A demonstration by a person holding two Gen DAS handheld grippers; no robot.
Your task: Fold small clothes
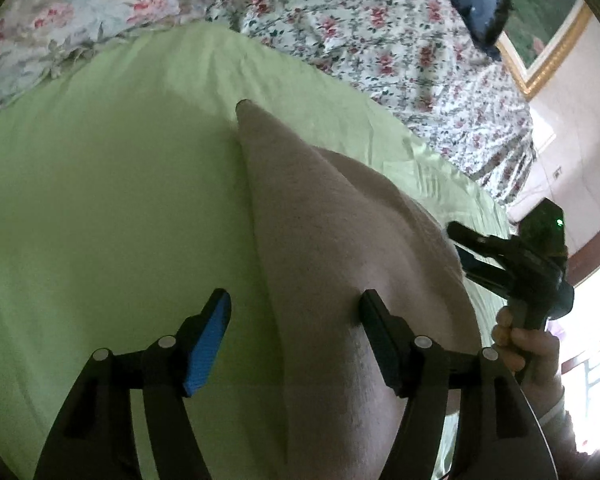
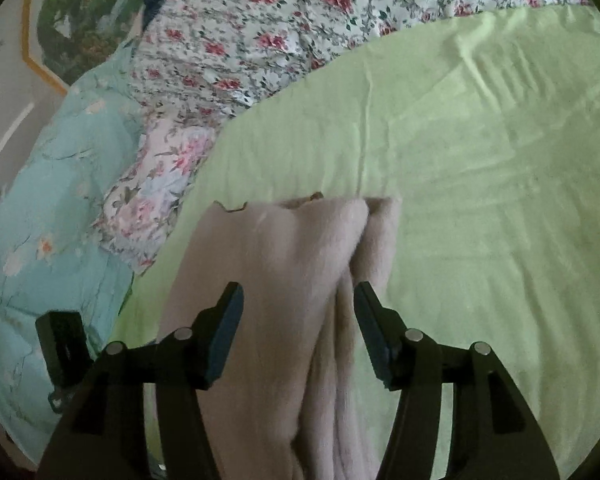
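Observation:
A beige fuzzy garment (image 1: 332, 248) lies on the light green sheet (image 1: 100, 200), folded into a long strip with wrinkles. In the right wrist view the garment (image 2: 276, 272) runs from the near edge up to a ragged far end. My left gripper (image 1: 294, 316) is open just above it, the left finger over the sheet and the right finger over the cloth. My right gripper (image 2: 298, 308) is open over the garment's near part, holding nothing. The right gripper (image 1: 512, 256) also shows in the left wrist view at the garment's right side, held by a hand.
A floral quilt (image 1: 380, 28) is heaped along the far side of the sheet. A floral pillow (image 1: 60, 28) lies at the far left. A teal floral blanket (image 2: 48, 220) lies to the left in the right wrist view. A gold-framed picture (image 1: 548, 40) hangs on the wall.

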